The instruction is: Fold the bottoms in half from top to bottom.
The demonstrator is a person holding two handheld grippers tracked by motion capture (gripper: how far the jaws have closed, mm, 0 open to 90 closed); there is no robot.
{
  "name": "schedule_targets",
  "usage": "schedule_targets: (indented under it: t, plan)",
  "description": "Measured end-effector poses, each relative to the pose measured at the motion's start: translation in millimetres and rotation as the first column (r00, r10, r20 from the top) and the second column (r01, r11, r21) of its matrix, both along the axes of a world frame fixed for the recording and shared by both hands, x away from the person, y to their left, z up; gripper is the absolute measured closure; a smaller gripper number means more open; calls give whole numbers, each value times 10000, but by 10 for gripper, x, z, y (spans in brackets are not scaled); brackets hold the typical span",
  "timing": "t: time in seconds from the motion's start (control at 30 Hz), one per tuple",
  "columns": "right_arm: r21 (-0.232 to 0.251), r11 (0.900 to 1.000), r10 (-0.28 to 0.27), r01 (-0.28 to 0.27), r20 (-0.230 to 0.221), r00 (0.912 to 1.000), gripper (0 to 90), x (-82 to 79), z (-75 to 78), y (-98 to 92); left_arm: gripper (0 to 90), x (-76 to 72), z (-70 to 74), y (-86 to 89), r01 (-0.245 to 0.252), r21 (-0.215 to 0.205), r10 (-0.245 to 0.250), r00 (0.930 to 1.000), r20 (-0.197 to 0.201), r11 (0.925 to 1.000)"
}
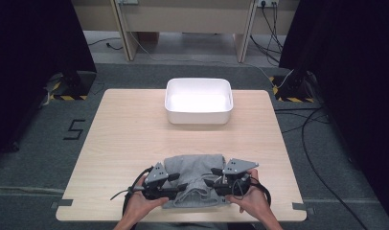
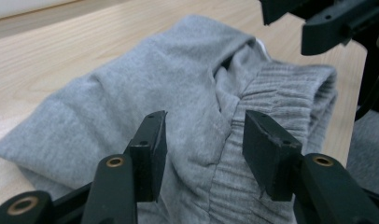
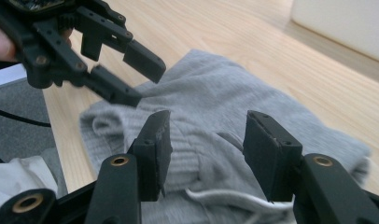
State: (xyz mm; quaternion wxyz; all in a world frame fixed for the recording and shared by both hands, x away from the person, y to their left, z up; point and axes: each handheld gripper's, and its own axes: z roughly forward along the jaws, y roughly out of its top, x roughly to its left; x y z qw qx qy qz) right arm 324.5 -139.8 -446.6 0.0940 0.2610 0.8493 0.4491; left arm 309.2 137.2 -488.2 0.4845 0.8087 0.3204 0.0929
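High view has the grey garment (image 1: 195, 179) folded up in a bundle at the near edge of the wooden table (image 1: 130, 129), right in the middle, with a gripper on either side of it. Starting on the left, the left gripper (image 1: 182, 186) comes in from the near-left with its jaws pointing across toward the middle of the cloth, and the person's left hand (image 1: 142, 201) is wrapped around the back of it. In the left gripper view its jaws stand about halfway apart over the ribbed waistband (image 2: 271, 98), with a fold of grey fabric running up between them, but the pads aren't squeezing anything, so nothing is actually held. Moving over to the right, the right gripper (image 1: 208, 181) mirrors it from the near-right, held by the right hand (image 1: 252, 199), tips just beside the other gripper's tips over the cloth. The right gripper view shows its jaws also roughly half open above the waistband, with a white drawstring (image 3: 225, 196) lying just below them, and again no pinch on the fabric. Farther back, well apart from the garment, a white bin (image 1: 198, 101) sits at the far middle of the table.
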Motion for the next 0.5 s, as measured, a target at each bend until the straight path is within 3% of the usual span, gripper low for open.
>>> schedule_targets:
  t: [0.17,0.33,0.5]
  plan:
    - [-552,9979,324,-333,-168,9993,514,-69,-120,104,484,-61,-87,-33,-29,526,22,9999,128,9986]
    - [-923,9952,301,-331,-342,9990,519,-114,-225,92,477,-103,-130,-66,2,947,-29,9996,280,9955]
    - [-1670,9853,289,-353,-403,9988,531,-159,-333,87,475,-132,-181,-90,48,1213,-85,9995,298,9926]
